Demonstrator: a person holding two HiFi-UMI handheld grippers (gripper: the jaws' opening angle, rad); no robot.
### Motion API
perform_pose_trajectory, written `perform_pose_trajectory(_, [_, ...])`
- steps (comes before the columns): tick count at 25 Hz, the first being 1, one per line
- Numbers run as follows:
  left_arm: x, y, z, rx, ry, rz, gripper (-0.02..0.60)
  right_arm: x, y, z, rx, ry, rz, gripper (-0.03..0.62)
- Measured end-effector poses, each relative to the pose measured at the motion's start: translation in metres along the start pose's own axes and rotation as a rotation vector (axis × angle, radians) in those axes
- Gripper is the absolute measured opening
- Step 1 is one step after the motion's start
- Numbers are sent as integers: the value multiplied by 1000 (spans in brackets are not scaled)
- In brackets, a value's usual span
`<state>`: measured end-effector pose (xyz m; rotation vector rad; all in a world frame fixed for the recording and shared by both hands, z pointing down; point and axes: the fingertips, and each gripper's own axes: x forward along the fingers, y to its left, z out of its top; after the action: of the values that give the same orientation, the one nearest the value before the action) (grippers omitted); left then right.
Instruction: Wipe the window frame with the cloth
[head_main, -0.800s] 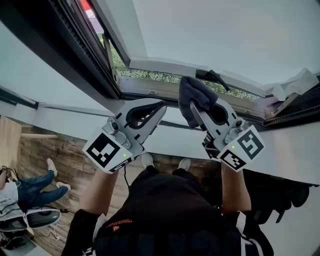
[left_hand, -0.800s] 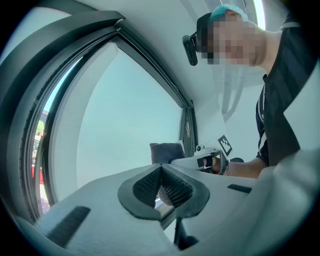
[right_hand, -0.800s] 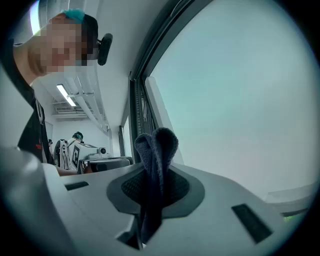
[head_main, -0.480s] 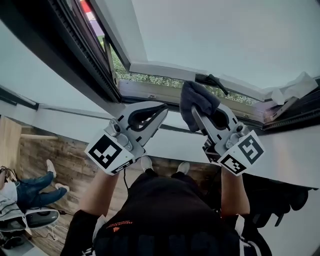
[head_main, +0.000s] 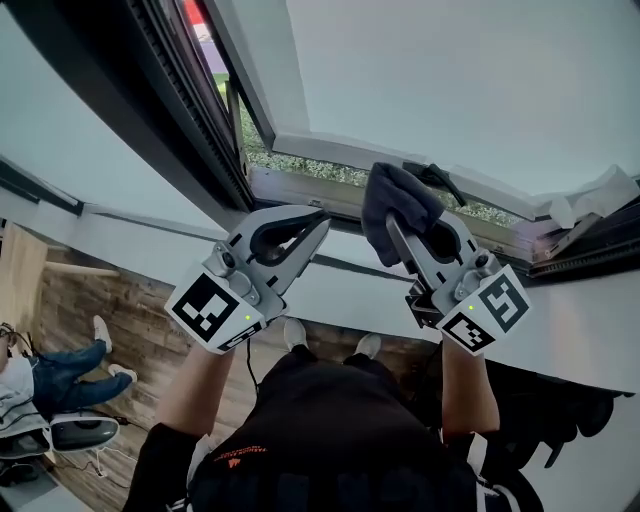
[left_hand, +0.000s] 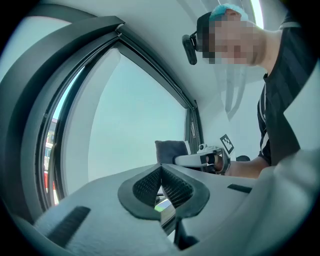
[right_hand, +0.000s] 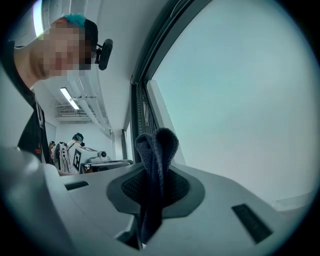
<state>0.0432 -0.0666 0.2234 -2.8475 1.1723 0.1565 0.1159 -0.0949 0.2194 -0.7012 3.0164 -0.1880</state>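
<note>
Right gripper (head_main: 398, 228) has its fingers clamped on the dark cloth (head_main: 396, 203). The cloth bunches out past the tips at 12 o'clock, and a tail hangs down through the fingers in the right gripper view (right_hand: 157, 150).

Left gripper (head_main: 318, 220) has its fingers together with nothing between them. It sits at 9 o'clock from the right one, and the two are apart.

Key relation: the lower rail of the window frame (head_main: 300, 192) lies straight ahead of the cloth at 12 o'clock. In the head view its long axis runs roughly 10 to 4 o'clock. The cloth overlaps the rail line just beside the dark window handle (head_main: 436, 178). We can't tell whether cloth and rail touch; the right gripper view shows only pane and the frame's upright beyond the cloth.

We judge the right hand to be the working one:
- Push forward at 12 o'clock to seat the cloth.
- Then stroke along the rail axis.
- Watch for the handle snagging the cloth on any pass toward 4 o'clock.
</note>
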Motion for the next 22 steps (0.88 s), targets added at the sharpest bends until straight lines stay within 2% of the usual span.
perform_pose_trajectory(7, [-19,33,26,52,-22,46,20,37,9,22,-21,-35,42,43])
perform_pose_trajectory(22, [-66,98,118,220,-150,132,20,126,43,94,-164,-103,133,43])
